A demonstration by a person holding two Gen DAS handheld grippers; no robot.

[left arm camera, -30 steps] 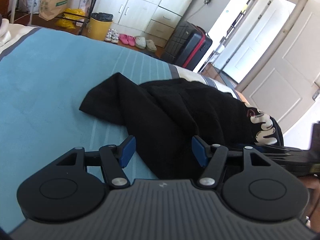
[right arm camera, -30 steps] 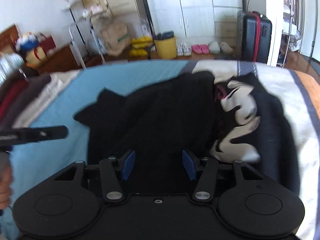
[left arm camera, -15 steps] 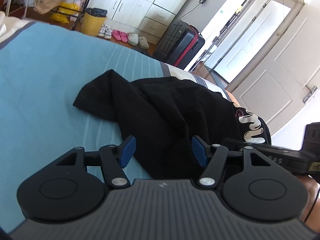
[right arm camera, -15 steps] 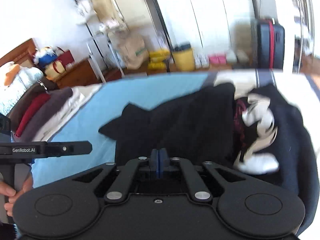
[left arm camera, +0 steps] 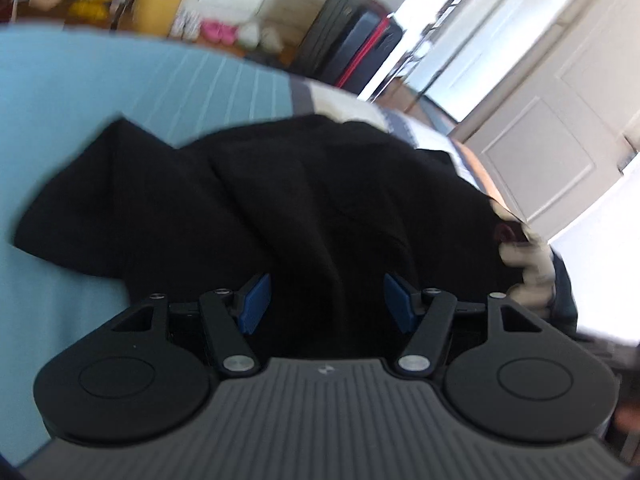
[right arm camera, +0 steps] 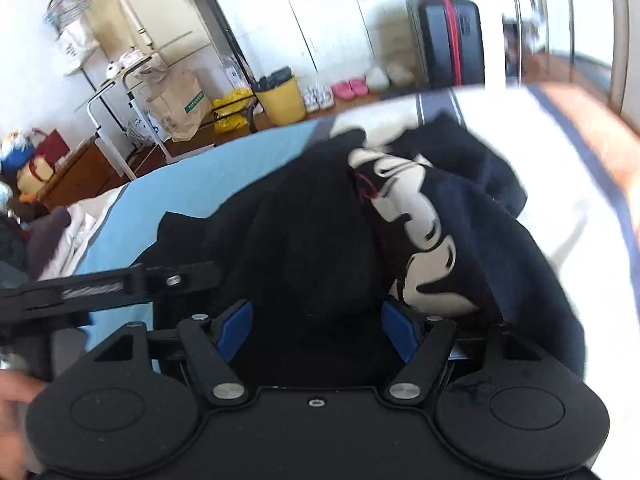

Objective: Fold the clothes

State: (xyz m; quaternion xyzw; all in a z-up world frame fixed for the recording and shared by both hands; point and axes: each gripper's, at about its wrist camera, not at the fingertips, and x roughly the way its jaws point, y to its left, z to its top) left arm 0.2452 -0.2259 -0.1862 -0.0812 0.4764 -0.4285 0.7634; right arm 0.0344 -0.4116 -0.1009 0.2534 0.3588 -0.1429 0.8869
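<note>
A crumpled black garment (left arm camera: 304, 200) lies on the blue bedsheet (left arm camera: 80, 92). Its white printed lettering (right arm camera: 420, 240) shows on a fold at the right. My left gripper (left arm camera: 328, 302) is open, low over the garment's near edge, with black cloth showing between its blue pads (left arm camera: 256, 302). My right gripper (right arm camera: 317, 330) is also open over the dark cloth, its right pad (right arm camera: 398, 332) close to the white print. In the right wrist view the left gripper's body (right arm camera: 120, 284) crosses at the left, over the garment's left part.
A hand (right arm camera: 12, 396) holds the left tool at the lower left. Folded clothes (right arm camera: 44, 236) are stacked at the bed's left side. Beyond the bed stand a yellow bin (right arm camera: 282, 98), shoes (right arm camera: 352, 88), a black suitcase (right arm camera: 450, 46) and white wardrobes. A white door (left arm camera: 560, 140) is at the right.
The right gripper was shut half a second ago and now stands open. The left gripper has moved right, further over the black garment. Both views are blurred by motion.
</note>
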